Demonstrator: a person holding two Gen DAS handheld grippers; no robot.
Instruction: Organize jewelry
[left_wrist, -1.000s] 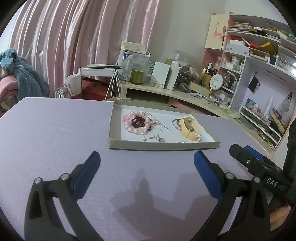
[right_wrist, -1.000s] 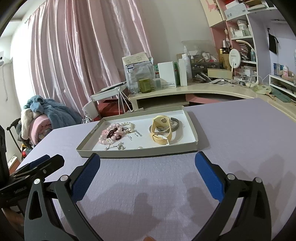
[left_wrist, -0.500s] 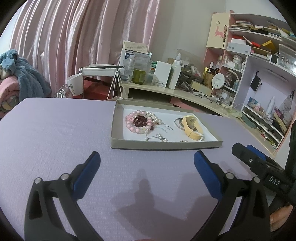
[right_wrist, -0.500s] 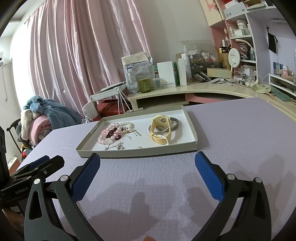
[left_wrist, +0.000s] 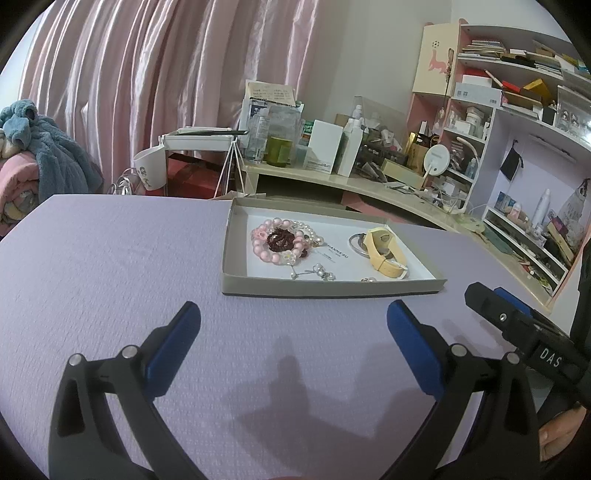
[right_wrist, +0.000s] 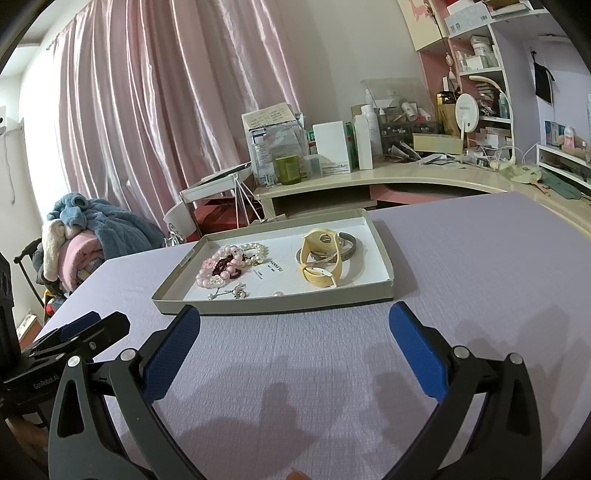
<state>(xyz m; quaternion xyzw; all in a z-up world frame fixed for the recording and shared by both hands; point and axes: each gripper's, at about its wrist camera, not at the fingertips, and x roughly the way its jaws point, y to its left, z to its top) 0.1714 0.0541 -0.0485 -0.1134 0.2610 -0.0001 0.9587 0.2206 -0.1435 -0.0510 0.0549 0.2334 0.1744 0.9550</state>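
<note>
On a lavender counter (left_wrist: 110, 266), a shallow grey cardboard tray (left_wrist: 236, 240) with a white floor serves as the landmark, holding all the jewelry. At the tray's left end lies a pink bead bracelet (left_wrist: 260, 245) ringed around a dark red bead bracelet (left_wrist: 280, 239), with a white pearl bracelet (left_wrist: 308, 230) touching them on the far side. Just nearer the tray's front wall sit small pearl earrings (left_wrist: 321, 272) and, further right, a single loose pearl (right_wrist: 277, 294). Toward the tray's right end a pale yellow watch strap (left_wrist: 382, 253) lies looped over a silver bangle (left_wrist: 356, 243), the two touching.

Short of the tray's front wall, the left hand-held gripper (left_wrist: 291, 325) hovers above the bare counter with its blue-padded fingers spread wide apart and nothing between them. The right hand-held gripper (right_wrist: 293, 323) is likewise before the tray's front wall, its blue pads set wide apart and empty; in the left wrist view it shows as a black bar off the tray's right corner. Shadows of both tools fall on the counter in front of the tray.

Behind the tray hang pink curtains (right_wrist: 147, 110); to its far left is a heap of blue and pink blankets (right_wrist: 85, 236), and to its far right a cluttered beige desk (right_wrist: 406, 177) and pink shelves (left_wrist: 517, 110).
</note>
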